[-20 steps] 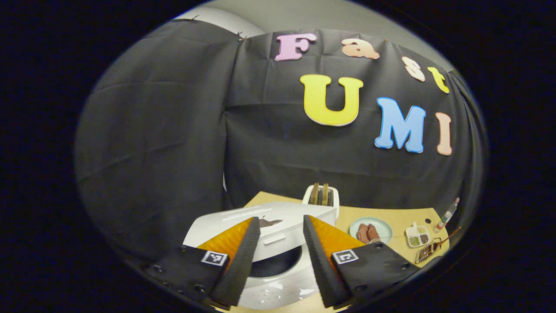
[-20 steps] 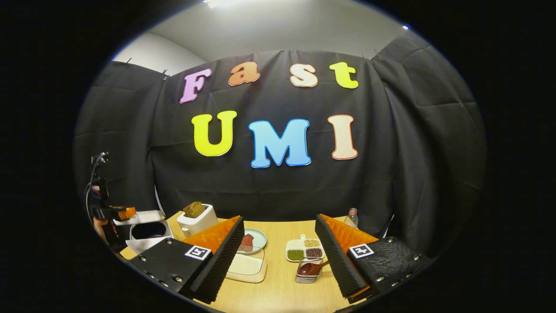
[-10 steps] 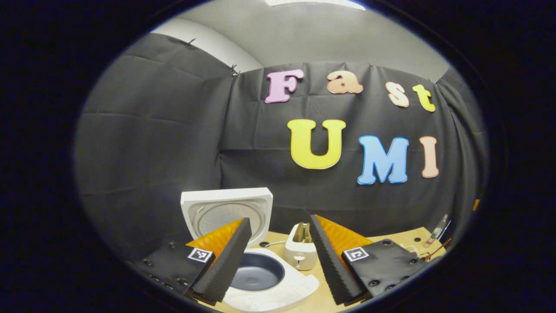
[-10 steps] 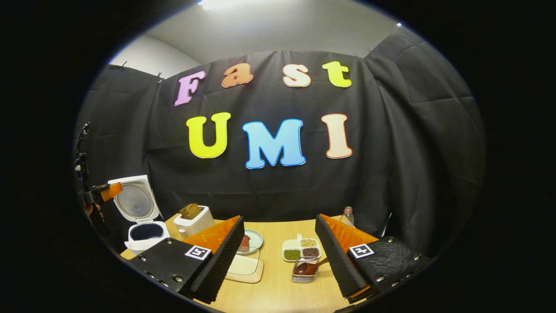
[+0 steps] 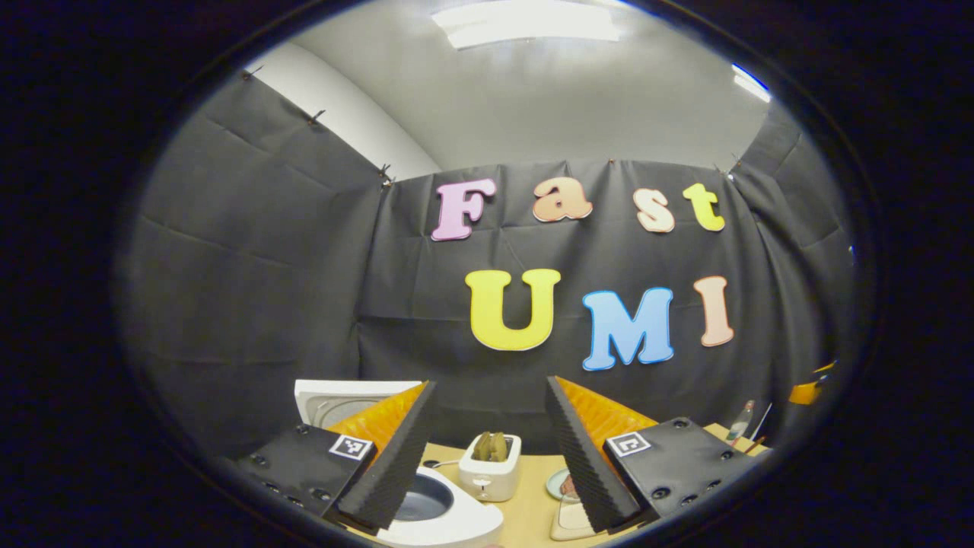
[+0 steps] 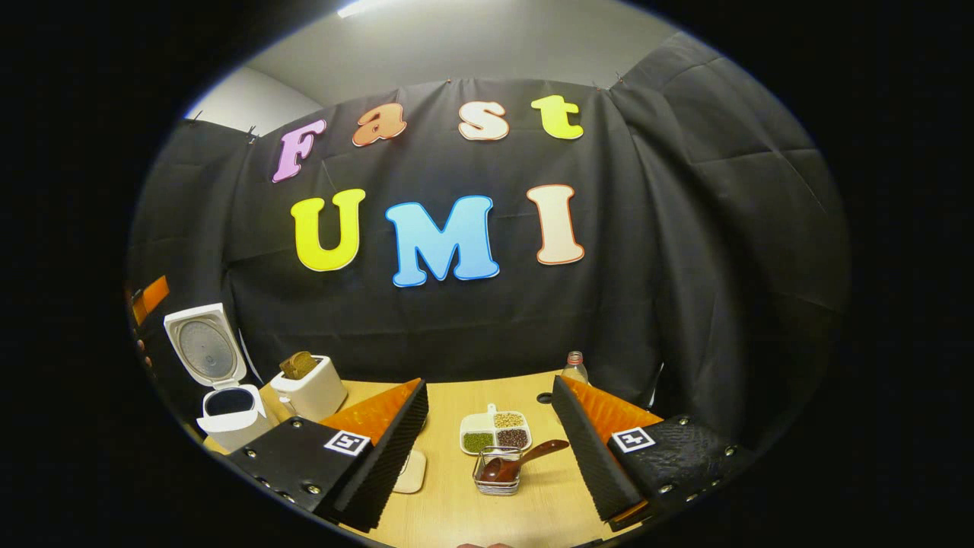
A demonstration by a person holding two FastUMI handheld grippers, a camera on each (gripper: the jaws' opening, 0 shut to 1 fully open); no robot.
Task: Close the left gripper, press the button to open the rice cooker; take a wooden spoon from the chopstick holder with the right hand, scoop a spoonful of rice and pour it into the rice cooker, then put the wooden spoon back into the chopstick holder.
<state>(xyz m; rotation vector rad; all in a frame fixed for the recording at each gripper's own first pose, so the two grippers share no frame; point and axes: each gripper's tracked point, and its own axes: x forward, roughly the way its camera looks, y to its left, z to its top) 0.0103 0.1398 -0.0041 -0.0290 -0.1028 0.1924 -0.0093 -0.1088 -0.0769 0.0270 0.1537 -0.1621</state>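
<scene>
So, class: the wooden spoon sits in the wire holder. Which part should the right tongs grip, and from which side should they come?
Grip the handle of the spoon, not the bowl. The bowl sits down inside the holder, while the handle leans out over its rim, up and to the right in the right gripper view. The open right tongs would probably do best coming from above, closing across the free handle.

Counter (image 6: 487,517), right gripper view. At 9 o'clock: rice cooker (image 6: 228,415), lid (image 6: 204,346) upright behind its pot. Just right of it: toaster (image 6: 310,388), bread in its slots. Centre: divided dish (image 6: 494,431) of grains; directly before it, at 6 o'clock, chopstick holder (image 6: 498,476) with wooden spoon (image 6: 525,459) in it, handle leaning toward 2 o'clock. Behind, at 1 o'clock: bottle (image 6: 574,367) near the wall.
</scene>
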